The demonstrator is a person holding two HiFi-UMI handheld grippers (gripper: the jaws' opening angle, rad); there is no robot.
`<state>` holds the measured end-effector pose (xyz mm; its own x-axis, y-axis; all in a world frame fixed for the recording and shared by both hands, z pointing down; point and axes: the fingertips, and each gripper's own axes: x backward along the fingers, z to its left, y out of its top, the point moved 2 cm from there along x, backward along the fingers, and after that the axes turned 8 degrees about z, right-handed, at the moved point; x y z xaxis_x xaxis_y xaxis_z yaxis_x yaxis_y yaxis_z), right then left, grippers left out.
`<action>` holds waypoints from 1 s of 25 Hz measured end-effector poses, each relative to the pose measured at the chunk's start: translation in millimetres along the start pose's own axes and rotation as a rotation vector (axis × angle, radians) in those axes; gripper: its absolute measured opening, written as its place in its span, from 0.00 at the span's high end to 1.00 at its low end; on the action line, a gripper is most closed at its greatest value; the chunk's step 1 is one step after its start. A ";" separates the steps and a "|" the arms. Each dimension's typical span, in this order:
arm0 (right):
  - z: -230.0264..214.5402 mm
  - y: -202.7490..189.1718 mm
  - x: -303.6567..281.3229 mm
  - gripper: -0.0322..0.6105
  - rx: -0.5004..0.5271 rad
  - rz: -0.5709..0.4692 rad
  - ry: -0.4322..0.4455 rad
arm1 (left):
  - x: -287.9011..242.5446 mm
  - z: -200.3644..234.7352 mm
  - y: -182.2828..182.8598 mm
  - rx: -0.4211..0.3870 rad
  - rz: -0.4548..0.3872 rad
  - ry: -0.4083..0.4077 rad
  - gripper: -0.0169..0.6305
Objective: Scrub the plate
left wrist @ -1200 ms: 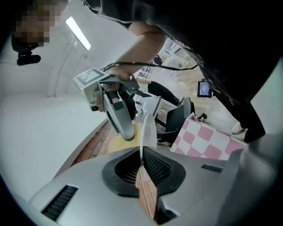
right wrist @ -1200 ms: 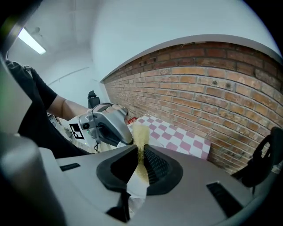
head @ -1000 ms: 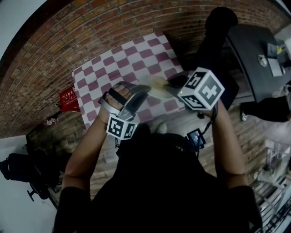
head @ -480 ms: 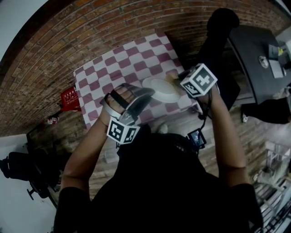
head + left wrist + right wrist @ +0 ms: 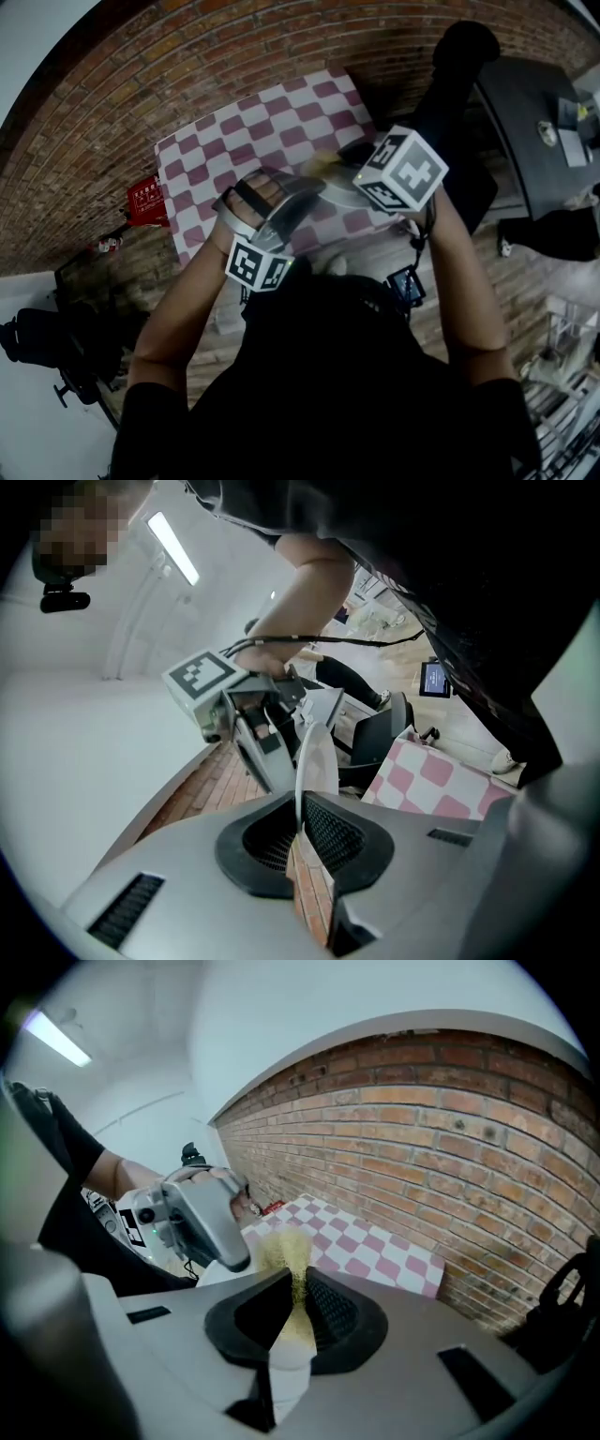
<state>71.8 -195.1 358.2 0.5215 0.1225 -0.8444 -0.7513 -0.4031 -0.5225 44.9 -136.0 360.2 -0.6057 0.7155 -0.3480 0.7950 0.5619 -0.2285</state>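
**Hazards while scrubbing a plate held in the air**

Left gripper view: The left gripper (image 5: 302, 829) has its jaws closed on the rim of the white plate (image 5: 314, 747). The plate stands on edge, straight out from the jaws, and only a narrow strip of rim sits between the pads. The right gripper is close against one face of the plate. Sideways scrubbing force can therefore lever the rim out of this shallow grip.

Right gripper view: The right gripper (image 5: 298, 1309) has its jaws closed on a yellow scouring pad (image 5: 286, 1246). The pad's fibrous end projects past the jaw tips toward the plate. Friction on a hard stroke can drag the pad out of the jaws or fold it over, and bare jaw tips would then strike the plate.

Head view: Both grippers meet above the near edge of the table with the checked cloth (image 5: 244, 131). The plate is not resting on the table. This area is blurred, so the exact contact point cannot be determined. A plate that slips here is likely to fall past the table edge to the brick floor (image 5: 122, 103).
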 end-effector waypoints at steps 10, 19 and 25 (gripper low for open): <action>-20.5 -48.2 -8.8 0.88 -0.117 0.056 0.018 | 1.8 -6.5 -24.5 -0.002 0.040 -0.038 0.93; -42.8 -43.1 -42.1 0.88 -0.120 0.092 -0.023 | -2.2 -13.1 1.8 -0.003 -0.024 -0.058 0.93; -7.0 -0.9 -28.3 0.88 -0.041 0.023 0.041 | -5.1 -11.8 -8.6 0.021 -0.006 -0.054 0.93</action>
<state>60.6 -204.6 383.4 0.5216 0.0756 -0.8498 -0.7463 -0.4422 -0.4974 40.8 -139.6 374.7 -0.6084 0.6883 -0.3951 0.7921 0.5571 -0.2494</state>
